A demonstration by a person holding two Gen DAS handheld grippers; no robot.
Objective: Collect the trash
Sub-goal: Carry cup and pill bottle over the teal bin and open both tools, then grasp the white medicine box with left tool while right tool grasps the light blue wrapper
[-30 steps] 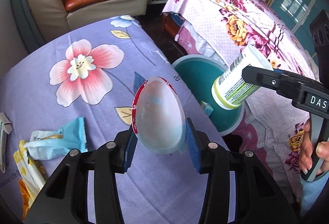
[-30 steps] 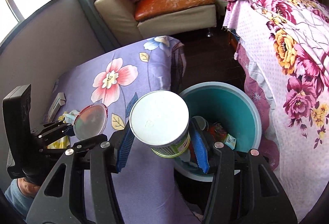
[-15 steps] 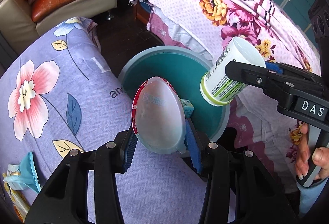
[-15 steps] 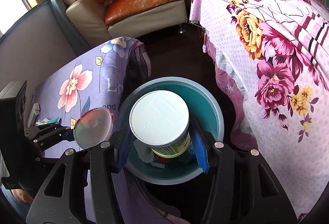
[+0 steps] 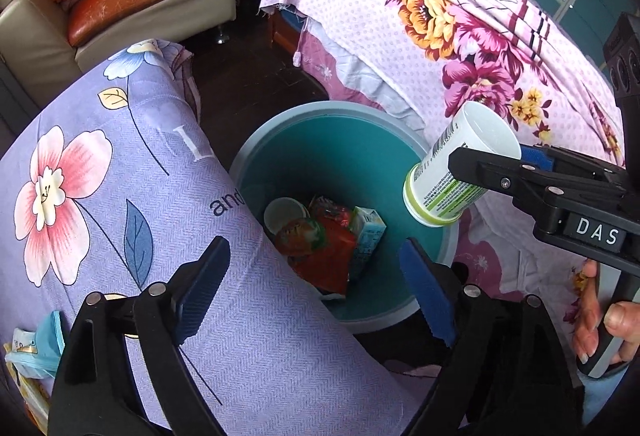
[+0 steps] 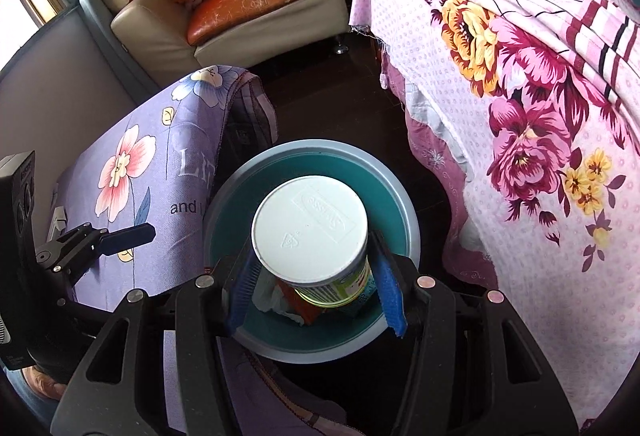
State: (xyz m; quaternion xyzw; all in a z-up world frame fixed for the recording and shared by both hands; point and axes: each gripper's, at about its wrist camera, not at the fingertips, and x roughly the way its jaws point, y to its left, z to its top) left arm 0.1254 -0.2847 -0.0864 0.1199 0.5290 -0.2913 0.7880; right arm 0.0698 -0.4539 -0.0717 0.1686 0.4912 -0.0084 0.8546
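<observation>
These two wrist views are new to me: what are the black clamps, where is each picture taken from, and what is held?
They are hand-held two-finger grippers, one per hand, each with a camera looking along its fingers. The left wrist view shows the left gripper open and empty above the round teal plastic bin, which holds a white lid, a red wrapper and a small carton. The right gripper clamps a white cylindrical tub with green label over that bin. Wrappers lie on the purple floral cloth.
</observation>
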